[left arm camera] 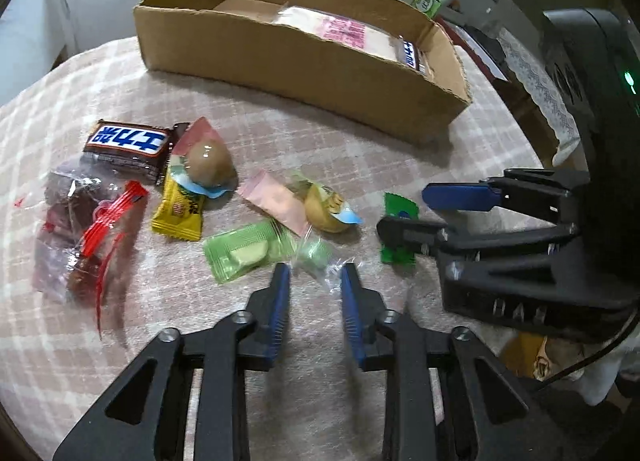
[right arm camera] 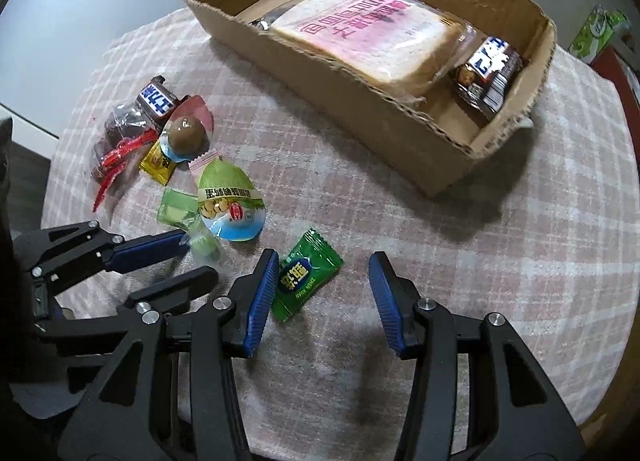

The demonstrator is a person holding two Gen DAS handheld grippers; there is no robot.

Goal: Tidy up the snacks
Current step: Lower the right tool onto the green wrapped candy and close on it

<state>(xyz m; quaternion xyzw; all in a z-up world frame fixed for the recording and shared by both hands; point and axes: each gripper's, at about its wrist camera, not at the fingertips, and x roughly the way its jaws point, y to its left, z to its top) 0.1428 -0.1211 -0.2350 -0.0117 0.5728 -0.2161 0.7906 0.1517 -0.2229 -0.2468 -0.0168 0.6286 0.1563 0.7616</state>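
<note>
The left gripper [left arm camera: 315,276] has its fingers drawn as close as they go, the tips at the crinkled clear wrapper of a small pale green candy [left arm camera: 316,255]; whether they truly pinch it I cannot tell. It looks light, slippery and soft, best taken by the wrapper's twisted end. The right gripper [right arm camera: 324,273] stands partly open around the green sachet [right arm camera: 306,281], one pad touching its edge, nothing held. Beyond the sachet lie the other snacks, and furthest the cardboard box [right arm camera: 400,129] on the desk [right arm camera: 520,261].
</note>
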